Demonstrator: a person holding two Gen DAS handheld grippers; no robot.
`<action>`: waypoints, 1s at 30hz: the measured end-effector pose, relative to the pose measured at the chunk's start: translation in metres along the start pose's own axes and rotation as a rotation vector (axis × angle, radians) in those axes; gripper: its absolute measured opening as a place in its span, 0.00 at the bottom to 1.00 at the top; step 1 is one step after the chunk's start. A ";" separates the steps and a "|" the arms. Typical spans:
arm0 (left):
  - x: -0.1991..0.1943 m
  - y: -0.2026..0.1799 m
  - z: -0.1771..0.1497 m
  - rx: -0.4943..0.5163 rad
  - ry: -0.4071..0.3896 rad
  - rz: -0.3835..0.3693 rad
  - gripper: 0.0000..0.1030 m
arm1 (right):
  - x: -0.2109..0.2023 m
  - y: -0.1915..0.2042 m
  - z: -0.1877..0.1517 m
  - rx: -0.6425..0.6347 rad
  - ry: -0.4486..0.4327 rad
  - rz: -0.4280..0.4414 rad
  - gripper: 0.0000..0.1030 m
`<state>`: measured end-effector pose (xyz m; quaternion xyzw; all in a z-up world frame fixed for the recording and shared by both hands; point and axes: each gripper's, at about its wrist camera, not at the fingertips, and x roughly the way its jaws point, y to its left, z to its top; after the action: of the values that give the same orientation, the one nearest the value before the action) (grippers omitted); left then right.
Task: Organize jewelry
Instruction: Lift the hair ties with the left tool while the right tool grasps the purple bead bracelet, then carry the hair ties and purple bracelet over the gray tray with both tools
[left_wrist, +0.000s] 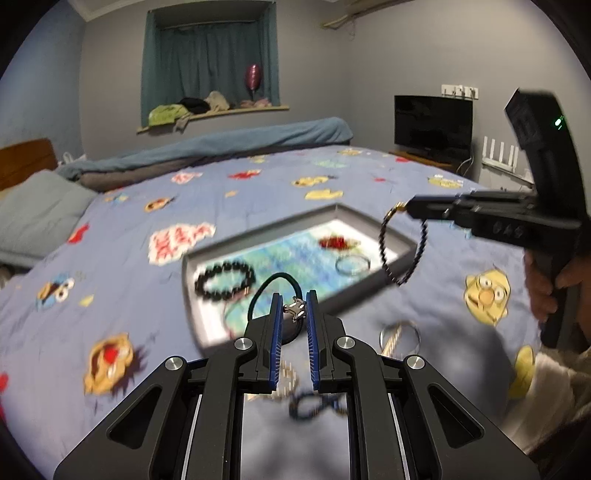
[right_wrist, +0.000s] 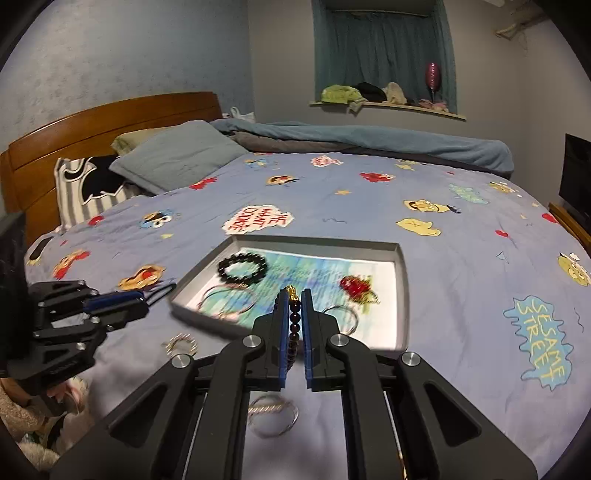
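My left gripper (left_wrist: 293, 299) is shut on a dark cord bracelet (left_wrist: 271, 286) with a silver charm, held above the near edge of the grey tray (left_wrist: 258, 234). Off to the right, my right gripper (left_wrist: 408, 205) grips a dark beaded bracelet (left_wrist: 384, 251) by its gold charm, and the loop hangs over the tray's right corner. In the right wrist view, the right gripper (right_wrist: 294, 293) pinches those beads (right_wrist: 293, 326) over the tray (right_wrist: 314, 240), and the left gripper (right_wrist: 159, 291) is at the left. Inside the tray lie a black bead bracelet (right_wrist: 242, 267), a red piece (right_wrist: 356, 286) and thin bangles (right_wrist: 227, 302).
Loose pieces lie on the blue cartoon bedspread in front of the tray: gold and silver bangles (left_wrist: 399, 332) (right_wrist: 273, 413), a gold ring (right_wrist: 181, 343) and a dark bracelet (left_wrist: 314, 404). Pillows (right_wrist: 177, 155) and a wooden headboard (right_wrist: 110, 118) are at the far left, and a rolled blanket (left_wrist: 221, 147) lies behind.
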<state>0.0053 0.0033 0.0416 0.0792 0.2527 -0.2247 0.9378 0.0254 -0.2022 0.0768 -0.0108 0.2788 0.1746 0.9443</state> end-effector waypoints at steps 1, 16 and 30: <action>0.005 0.001 0.005 0.002 -0.003 -0.007 0.13 | 0.007 -0.005 0.005 0.009 0.002 -0.005 0.06; 0.154 0.040 0.067 -0.088 0.163 -0.049 0.13 | 0.108 -0.046 0.063 0.064 0.016 -0.068 0.06; 0.222 0.051 0.058 -0.145 0.354 -0.035 0.13 | 0.178 -0.062 0.061 0.144 0.135 -0.073 0.06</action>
<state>0.2255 -0.0518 -0.0199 0.0454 0.4307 -0.2049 0.8777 0.2175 -0.1957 0.0287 0.0355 0.3530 0.1186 0.9274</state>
